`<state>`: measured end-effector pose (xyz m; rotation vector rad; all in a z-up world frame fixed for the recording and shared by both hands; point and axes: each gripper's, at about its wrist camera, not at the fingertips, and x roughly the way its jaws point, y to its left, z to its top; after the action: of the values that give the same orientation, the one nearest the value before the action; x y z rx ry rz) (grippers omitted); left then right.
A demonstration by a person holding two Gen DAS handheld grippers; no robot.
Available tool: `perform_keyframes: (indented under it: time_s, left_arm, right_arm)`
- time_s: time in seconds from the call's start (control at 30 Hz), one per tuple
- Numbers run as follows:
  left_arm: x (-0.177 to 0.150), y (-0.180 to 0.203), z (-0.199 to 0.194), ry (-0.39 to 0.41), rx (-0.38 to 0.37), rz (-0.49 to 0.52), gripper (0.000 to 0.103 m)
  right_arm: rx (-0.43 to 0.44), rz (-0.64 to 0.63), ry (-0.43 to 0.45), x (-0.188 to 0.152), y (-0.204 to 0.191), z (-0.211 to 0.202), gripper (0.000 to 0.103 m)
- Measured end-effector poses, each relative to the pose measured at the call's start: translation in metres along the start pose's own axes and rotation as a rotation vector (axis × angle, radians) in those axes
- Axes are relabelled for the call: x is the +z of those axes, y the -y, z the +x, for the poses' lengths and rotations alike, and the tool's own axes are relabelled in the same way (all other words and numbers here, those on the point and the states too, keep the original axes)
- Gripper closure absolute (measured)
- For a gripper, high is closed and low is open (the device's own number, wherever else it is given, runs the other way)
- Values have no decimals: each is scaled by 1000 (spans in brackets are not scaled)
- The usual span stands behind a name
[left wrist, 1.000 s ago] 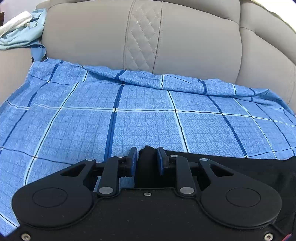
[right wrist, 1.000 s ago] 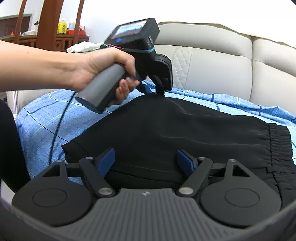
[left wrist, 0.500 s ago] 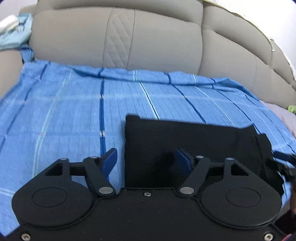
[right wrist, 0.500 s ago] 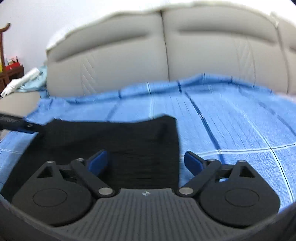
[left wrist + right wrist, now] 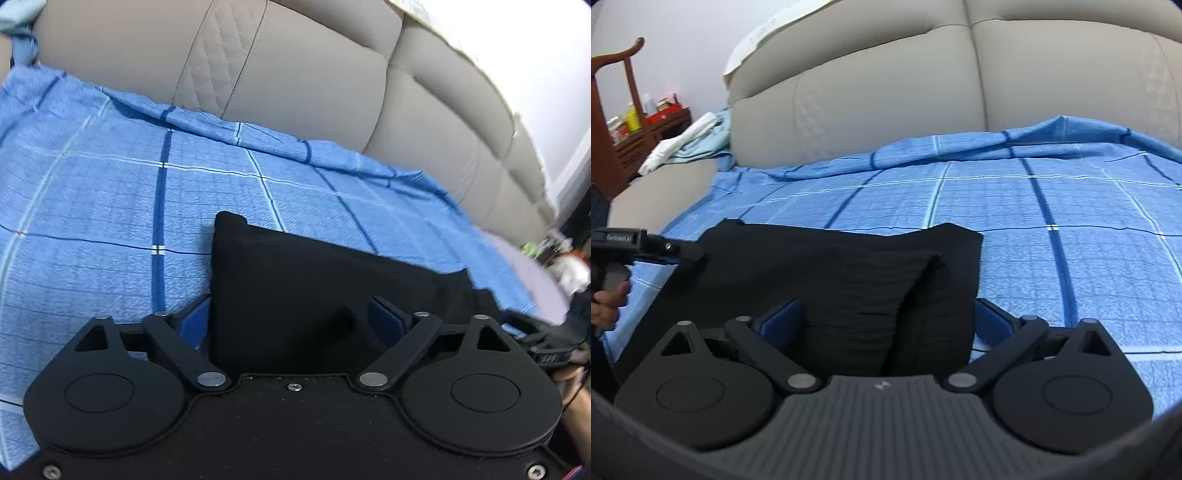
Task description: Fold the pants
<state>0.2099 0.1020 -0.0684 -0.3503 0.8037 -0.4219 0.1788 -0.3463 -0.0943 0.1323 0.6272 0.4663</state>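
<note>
Pants lie folded flat, long axis along the sofa front.

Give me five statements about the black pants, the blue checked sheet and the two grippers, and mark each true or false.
1. The black pants lie on a blue checked sheet. True.
2. The left gripper is clamped shut on the pants. False: its jaws stand wide apart, having just been opening, and its blue pads do not press the cloth between them.
3. The sheet covers the seat of a beige leather sofa. True.
4. The right gripper is shut. False: it is open, with a folded end of the pants between its jaws.
5. The pants hang over the sofa's backrest. False: they lie flat on the seat.
</note>
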Motion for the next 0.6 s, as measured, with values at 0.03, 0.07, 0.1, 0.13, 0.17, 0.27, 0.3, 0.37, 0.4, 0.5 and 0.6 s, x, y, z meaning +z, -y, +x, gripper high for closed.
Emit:
perform_keyframes:
  time_s: [0.03,0.07,0.1,0.13,0.17,0.27,0.3,0.37,0.4,0.5,0.6]
  left_arm:
    - [1,-3,0,2,-16,-14,11]
    - [1,-5,-1,5,-28,-21,11]
    - [1,-6,-1,7,-33,-20,10]
    - [0,-5,-1,9,-35,-8,9]
    - [-1,-5,-1,11,-35,5,8]
    - [-3,2,3,16,-23,54,4]
    - [-2,4,5,17,-17,68,4]
    - [-1,8,10,24,-13,95,1]
    - [-2,8,12,33,-15,106,1]
    - [-2,6,15,55,-20,101,1]
    - [0,6,18,43,-21,130,1]
  right_arm:
    - [13,4,1,1,1,0,3]
    - [28,12,3,1,3,-1,3]
    - [43,20,7,1,5,-1,3]
    - [58,22,11,1,6,-1,3]
    - [67,13,12,1,7,1,3]
    - [86,-13,13,4,8,6,3]
    - [89,-17,14,5,8,8,3]
    - [96,-15,20,7,9,11,3]
    - [97,-12,23,7,9,12,3]
    - [91,-43,15,8,6,14,3]
    - [93,-74,5,9,5,15,3]
